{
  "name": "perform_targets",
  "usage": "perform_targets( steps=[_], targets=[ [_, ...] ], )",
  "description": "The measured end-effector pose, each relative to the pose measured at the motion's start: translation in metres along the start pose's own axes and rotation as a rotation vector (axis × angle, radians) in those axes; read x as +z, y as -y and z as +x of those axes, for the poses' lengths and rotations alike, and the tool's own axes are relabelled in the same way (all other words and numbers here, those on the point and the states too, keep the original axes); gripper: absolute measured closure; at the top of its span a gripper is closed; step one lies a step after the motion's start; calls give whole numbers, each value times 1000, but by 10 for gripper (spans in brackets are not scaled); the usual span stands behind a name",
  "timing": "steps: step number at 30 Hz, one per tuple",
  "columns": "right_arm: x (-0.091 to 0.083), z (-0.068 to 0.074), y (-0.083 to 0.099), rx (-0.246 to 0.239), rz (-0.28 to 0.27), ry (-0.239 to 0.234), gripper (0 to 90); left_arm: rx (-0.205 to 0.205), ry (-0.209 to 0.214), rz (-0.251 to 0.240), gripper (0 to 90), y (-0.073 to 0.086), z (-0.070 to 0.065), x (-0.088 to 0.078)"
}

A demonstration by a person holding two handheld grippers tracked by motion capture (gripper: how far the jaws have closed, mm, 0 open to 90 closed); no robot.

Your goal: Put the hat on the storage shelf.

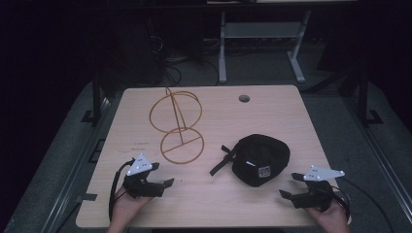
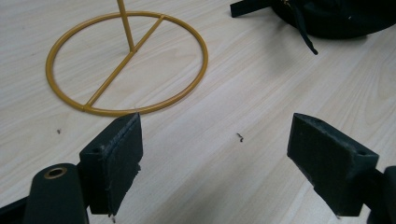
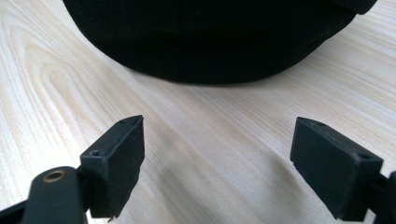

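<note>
A black cap (image 1: 261,159) with a loose strap lies on the wooden table (image 1: 214,204), right of centre; its dark crown (image 3: 210,37) sits just ahead of my right gripper (image 3: 215,154). A gold wire stand (image 1: 179,127) with a round base (image 2: 126,60) and an upright ring stands left of centre. My left gripper (image 1: 163,183) rests near the front left, jaws wide apart and empty, a little short of the stand's base. My right gripper (image 1: 290,185) is at the front right, open and empty, close to the cap.
A round cable hole (image 1: 244,98) sits near the table's far edge. Beyond the table are a white desk frame (image 1: 262,43) and cables on a dark floor. Bare wood lies between the two grippers along the front edge.
</note>
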State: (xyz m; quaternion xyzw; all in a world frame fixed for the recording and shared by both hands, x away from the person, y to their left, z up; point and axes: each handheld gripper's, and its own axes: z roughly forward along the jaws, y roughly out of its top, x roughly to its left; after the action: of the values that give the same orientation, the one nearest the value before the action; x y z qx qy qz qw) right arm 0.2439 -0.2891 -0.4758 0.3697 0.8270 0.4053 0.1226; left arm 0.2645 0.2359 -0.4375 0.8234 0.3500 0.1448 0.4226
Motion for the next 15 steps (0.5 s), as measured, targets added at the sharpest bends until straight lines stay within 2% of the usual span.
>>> perform_targets(
  steps=[4, 9, 15],
  targets=[
    [-4, 0, 1, 6, -14, 1, 171, 21, 2, -1, 180, -3, -1, 0],
    [-3, -1, 1, 4, -9, -2, 165, 25, 12, 0, 179, -5, -5, 1],
    [-6, 1, 0, 7, -26, -2, 164, 49, 46, -19, 180, -15, -16, 4]
  ],
)
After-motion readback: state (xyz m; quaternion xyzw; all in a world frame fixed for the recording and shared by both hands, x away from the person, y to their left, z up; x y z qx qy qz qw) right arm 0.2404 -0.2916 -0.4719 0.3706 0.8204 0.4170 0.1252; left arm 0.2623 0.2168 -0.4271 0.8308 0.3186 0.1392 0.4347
